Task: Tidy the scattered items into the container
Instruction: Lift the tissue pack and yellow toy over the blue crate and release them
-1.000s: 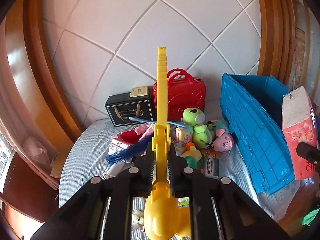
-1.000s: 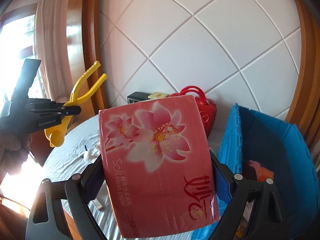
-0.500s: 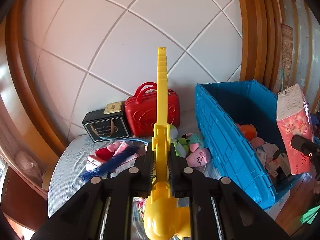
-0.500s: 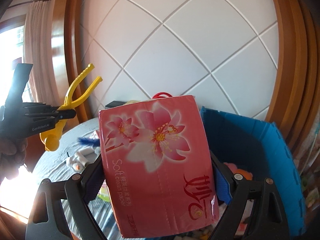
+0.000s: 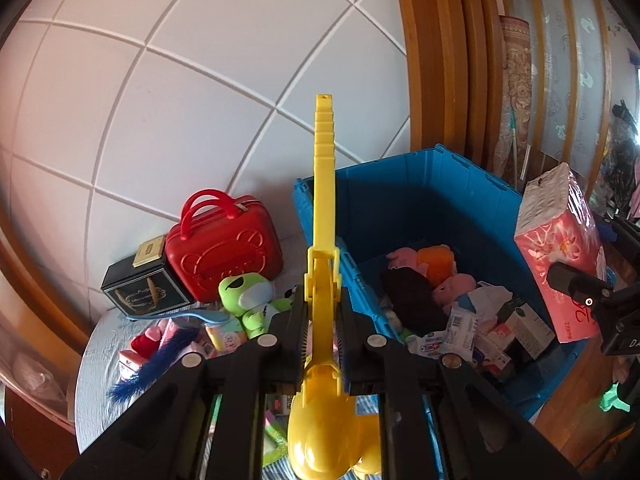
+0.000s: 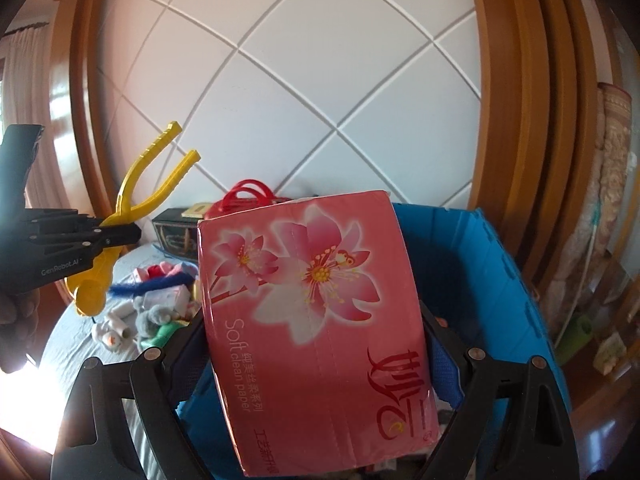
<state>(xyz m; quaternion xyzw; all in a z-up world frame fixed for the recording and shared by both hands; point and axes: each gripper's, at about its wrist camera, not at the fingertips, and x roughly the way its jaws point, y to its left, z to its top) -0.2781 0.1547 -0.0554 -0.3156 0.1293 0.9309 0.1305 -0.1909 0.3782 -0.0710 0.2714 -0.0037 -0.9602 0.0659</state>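
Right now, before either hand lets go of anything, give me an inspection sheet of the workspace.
Surface: round table under a pale striped cloth.
Job's things: blue crate partly filled with plush toys and small boxes; yellow clamp toy and pink tissue pack both held in the air.
Clutter: green frog plush, blue feather stick, red case, black box, small packets on the cloth.
Grippers: left gripper shut on the clamp toy; right gripper wide, its fingers pressing the pack's sides.
Cables: nothing seen.
Surroundings: white quilted wall panel, wooden frame, patterned curtain to the right.
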